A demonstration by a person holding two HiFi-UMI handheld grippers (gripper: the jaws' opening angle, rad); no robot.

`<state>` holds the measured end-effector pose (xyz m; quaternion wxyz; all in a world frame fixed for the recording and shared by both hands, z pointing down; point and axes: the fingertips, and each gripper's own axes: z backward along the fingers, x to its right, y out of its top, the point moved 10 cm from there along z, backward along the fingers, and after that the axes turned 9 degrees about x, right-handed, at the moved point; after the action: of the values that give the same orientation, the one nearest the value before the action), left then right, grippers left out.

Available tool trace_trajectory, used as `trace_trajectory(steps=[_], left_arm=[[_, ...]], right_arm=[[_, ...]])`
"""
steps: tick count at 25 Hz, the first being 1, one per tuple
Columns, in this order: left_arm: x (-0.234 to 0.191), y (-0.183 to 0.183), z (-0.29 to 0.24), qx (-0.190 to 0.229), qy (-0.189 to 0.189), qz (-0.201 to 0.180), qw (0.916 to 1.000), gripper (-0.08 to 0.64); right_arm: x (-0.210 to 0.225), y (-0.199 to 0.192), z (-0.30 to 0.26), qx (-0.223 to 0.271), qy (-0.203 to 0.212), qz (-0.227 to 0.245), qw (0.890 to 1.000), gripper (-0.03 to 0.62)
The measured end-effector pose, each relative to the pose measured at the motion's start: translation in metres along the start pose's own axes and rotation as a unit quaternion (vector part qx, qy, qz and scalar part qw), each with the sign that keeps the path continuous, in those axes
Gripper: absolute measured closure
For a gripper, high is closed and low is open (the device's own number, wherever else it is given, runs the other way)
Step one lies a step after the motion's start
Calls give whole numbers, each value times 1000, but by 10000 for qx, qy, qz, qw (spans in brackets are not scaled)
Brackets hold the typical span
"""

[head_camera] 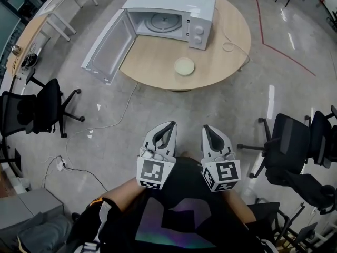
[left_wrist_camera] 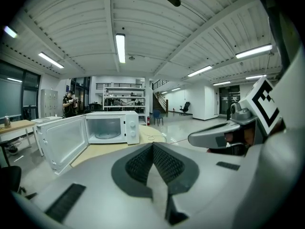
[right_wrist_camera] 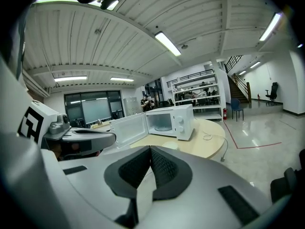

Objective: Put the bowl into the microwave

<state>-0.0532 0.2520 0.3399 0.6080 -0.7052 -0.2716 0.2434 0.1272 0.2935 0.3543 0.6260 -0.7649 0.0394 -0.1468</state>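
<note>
While I stand well back from the round surface (head_camera: 152, 62), both grippers hang close against my body, pointed forward at the work. My left gripper (head_camera: 169, 126) has its jaws pressed together with nothing between them, and my right gripper (head_camera: 206, 128) is the same: jaws meeting, empty. Carrying them closed and tucked in makes sense to me here, since nothing is within reach.

The bowl (head_camera: 185, 66) sits on the surface near its front edge, just in front of the microwave (head_camera: 174, 12) but apart from it, below the control panel side. The microwave's door (head_camera: 108, 46) is swung wide to the left and overhangs the surface edge, so the inside faces me and is ready to receive the bowl. A cable (head_camera: 231, 47) loops on the surface to the right of the microwave, clear of the bowl.

I judge the task not yet begun. I would need to close the distance, open a gripper, and take the bowl by its rim.
</note>
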Motion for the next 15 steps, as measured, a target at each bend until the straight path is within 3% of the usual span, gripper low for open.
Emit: trace_trajectory(steps=[15], left_arm=[[-79, 3, -41, 213, -417, 322, 9984, 514]], right_arm=[[-19, 23, -75, -212, -471, 330, 9981, 576]])
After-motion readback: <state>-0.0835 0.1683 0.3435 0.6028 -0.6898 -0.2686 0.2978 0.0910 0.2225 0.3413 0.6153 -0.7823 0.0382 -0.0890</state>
